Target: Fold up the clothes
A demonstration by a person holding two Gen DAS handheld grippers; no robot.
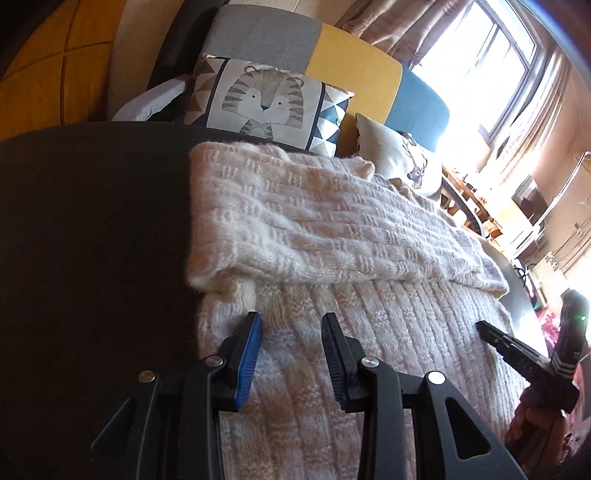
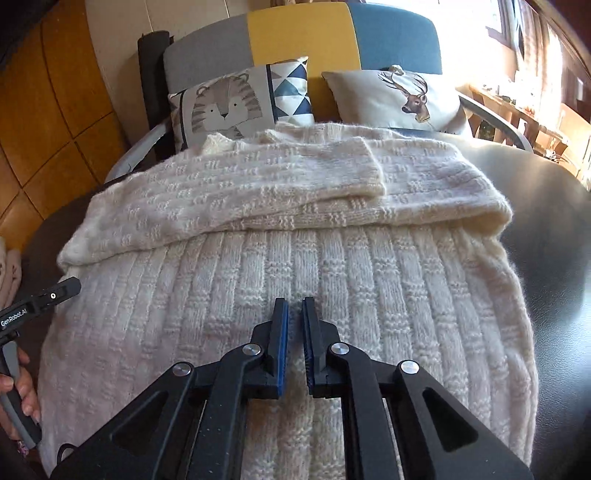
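A cream knitted sweater (image 1: 332, 229) lies flat on a dark round table (image 1: 92, 221), both sleeves folded across its upper part. My left gripper (image 1: 291, 325) is open and empty, its blue-padded fingers low over the sweater's lower left part. My right gripper (image 2: 295, 306) hovers over the middle of the sweater (image 2: 295, 258) with its jaws nearly closed, a narrow gap between the pads and nothing held. The right gripper also shows at the right edge of the left wrist view (image 1: 487, 328). The left gripper's tip shows at the left edge of the right wrist view (image 2: 70, 286).
Behind the table (image 2: 554, 221) stands a grey, yellow and blue sofa (image 2: 299, 33) with a tiger cushion (image 2: 229, 107) and a deer cushion (image 2: 399, 99). A wooden wall (image 2: 44, 110) is at left. A bright window (image 1: 491, 48) and cluttered shelves (image 1: 517, 221) are at right.
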